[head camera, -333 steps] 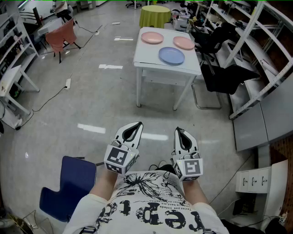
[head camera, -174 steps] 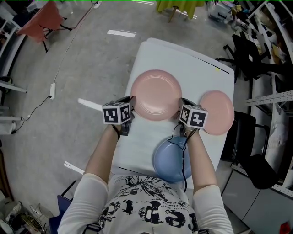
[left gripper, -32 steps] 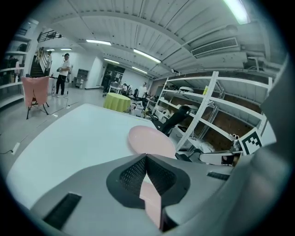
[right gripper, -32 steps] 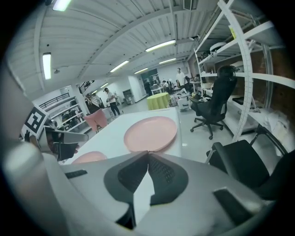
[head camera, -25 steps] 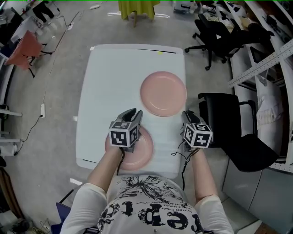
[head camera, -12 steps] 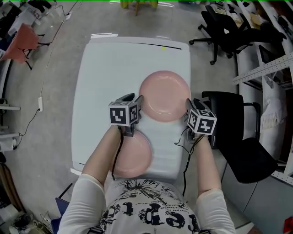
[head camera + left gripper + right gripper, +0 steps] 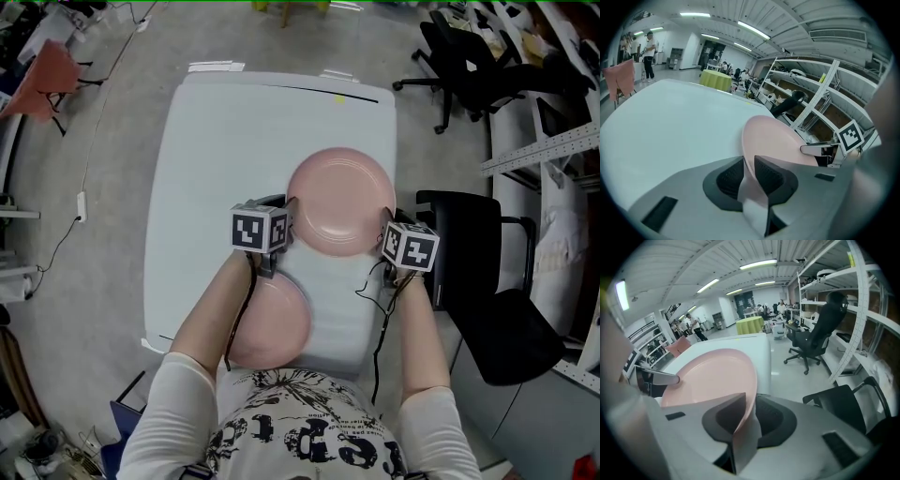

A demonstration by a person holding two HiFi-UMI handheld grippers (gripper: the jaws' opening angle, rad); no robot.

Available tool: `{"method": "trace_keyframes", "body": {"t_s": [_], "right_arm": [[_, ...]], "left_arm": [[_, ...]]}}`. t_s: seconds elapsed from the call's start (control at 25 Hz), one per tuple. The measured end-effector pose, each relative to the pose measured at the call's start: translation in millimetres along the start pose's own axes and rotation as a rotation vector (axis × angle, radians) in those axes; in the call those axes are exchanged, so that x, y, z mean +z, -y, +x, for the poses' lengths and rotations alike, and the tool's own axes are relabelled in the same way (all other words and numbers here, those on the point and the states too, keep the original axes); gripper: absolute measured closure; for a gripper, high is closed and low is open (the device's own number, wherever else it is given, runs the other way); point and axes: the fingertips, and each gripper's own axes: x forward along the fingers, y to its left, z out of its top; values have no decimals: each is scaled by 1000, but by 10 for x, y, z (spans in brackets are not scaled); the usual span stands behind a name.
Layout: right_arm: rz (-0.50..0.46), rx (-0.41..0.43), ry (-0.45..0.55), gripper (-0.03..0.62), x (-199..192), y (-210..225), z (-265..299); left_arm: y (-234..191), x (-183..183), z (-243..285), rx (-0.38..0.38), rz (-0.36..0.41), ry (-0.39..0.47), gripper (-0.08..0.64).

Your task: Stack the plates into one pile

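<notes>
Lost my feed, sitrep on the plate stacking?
Both closing: left gripper and right gripper jaws on pink plate, opposite rims. Second plate near table edge, partly under left forearm.

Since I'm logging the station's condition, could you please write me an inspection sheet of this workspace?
Surface: white table.
Job's things: far pink plate, gripped at both sides; near pink plate at the front edge, partly under the left forearm.
Clutter: small yellow spot near the far edge.
Grippers: left gripper closing, the far pink plate's left rim between its jaws; right gripper closing likewise on the right rim.
Cables: gripper cables along both forearms; floor cord at left.
Surroundings: black office chairs and shelving at right.
</notes>
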Motion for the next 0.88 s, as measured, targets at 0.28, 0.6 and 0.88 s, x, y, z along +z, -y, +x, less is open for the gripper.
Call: {"method": "trace_keyframes", "body": {"t_s": [0.28, 0.6, 0.88], "right_arm": [[-8, 19, -13, 523, 7, -38, -1], [-28, 14, 4, 528, 8, -117, -174], [-37, 0, 52, 528, -18, -217, -551]], "left_arm": [[-5, 19, 9, -17, 5, -2, 488], [-2, 15, -91, -19, -27, 8, 505], [147, -9, -431, -24, -48, 62, 512]]}}
